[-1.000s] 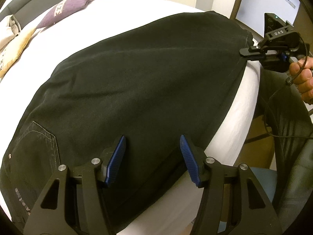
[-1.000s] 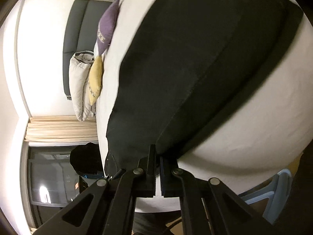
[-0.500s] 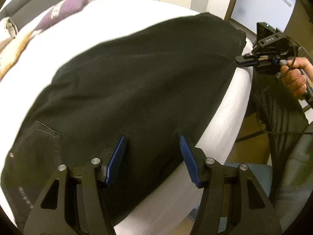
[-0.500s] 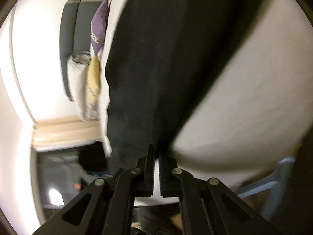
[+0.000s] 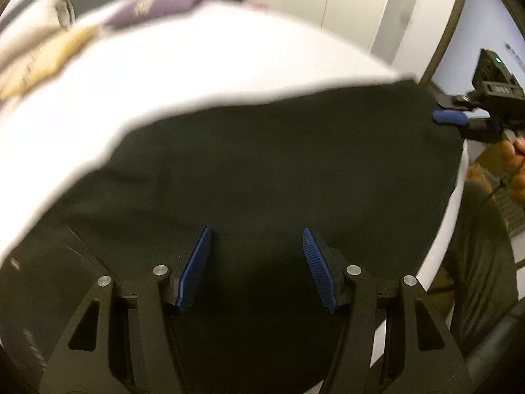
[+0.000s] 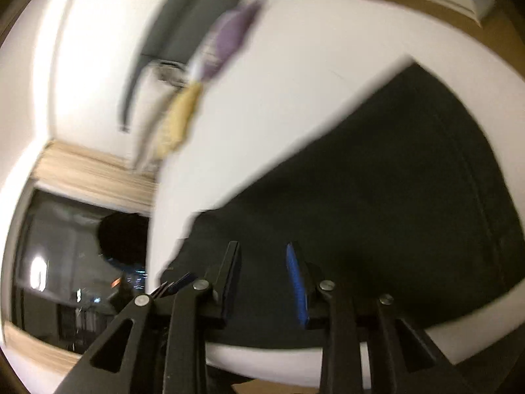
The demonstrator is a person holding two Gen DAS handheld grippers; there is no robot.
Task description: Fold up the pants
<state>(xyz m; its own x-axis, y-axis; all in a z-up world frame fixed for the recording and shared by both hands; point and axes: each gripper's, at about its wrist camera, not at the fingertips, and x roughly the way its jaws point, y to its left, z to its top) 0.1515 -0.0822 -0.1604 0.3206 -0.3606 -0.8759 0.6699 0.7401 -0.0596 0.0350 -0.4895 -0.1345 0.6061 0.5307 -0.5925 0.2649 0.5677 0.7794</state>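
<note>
On a white-sheeted bed (image 5: 229, 65), black denim pants (image 5: 279, 170) lay folded lengthwise; the right gripper (image 6: 262, 262), jaws just parting, had released them while the left gripper (image 5: 256, 256) stood unclenched and empty, and the next fold likely called for regrasping the hem at three o'clock.

Pants (image 5: 279, 170) plain black on white bed (image 5: 203, 75). Gripper pads (image 5: 193, 269) blue, frames black. Pillows: one purple (image 5: 157, 1), one yellow (image 6: 178, 120). Curtain (image 6: 95, 175) beige.
</note>
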